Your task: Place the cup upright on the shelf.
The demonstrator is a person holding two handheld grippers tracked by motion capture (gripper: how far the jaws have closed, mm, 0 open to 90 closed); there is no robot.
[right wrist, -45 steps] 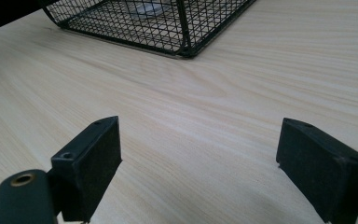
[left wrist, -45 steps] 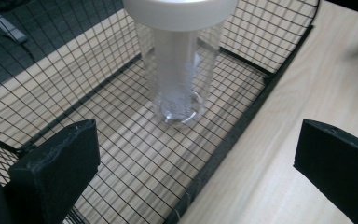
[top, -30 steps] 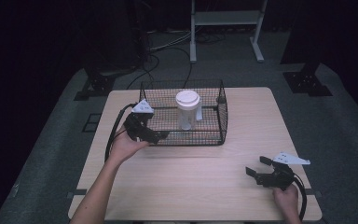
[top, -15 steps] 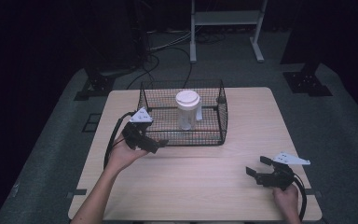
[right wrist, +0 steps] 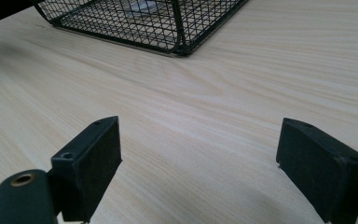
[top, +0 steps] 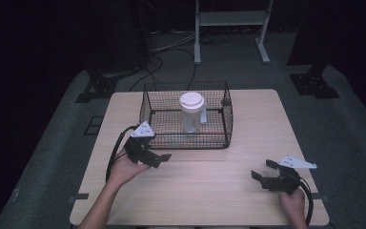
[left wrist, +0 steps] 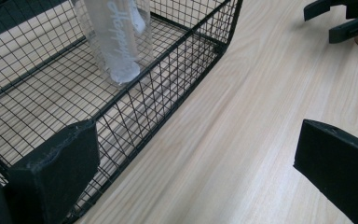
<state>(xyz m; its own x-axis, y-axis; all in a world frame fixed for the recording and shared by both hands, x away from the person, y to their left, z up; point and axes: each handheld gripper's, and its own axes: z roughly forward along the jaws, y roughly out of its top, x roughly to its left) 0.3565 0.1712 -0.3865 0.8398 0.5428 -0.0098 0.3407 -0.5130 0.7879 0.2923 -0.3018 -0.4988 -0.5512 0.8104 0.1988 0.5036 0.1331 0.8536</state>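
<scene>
A black wire basket (top: 187, 117) sits on the far middle of the wooden counter (top: 209, 191). Inside it stands a see-through cup (top: 191, 113) with a white lid. The cup is upright and stands near the middle of the basket floor. In the left gripper view the cup (left wrist: 116, 42) shows behind the basket's wire wall (left wrist: 168, 79), and it has pale writing down its side.

The left gripper (top: 158, 160) is held in the person's left hand (top: 124, 167), just in front of the basket's near left corner. Its jaws are wide apart and hold nothing. In the left gripper view one jaw is right beside the basket's near wall, and I cannot tell if it touches the wire. The other jaw is over bare wood.

The right gripper (top: 263, 170) is held in the person's right hand (top: 293, 202), near the front right corner of the counter. It is well apart from the basket. Its jaws are wide apart too, with nothing between them but the wood of the counter (right wrist: 205, 126). In the right gripper view a corner of the basket (right wrist: 168, 23) shows far ahead.

A black cable trails from each gripper.
</scene>
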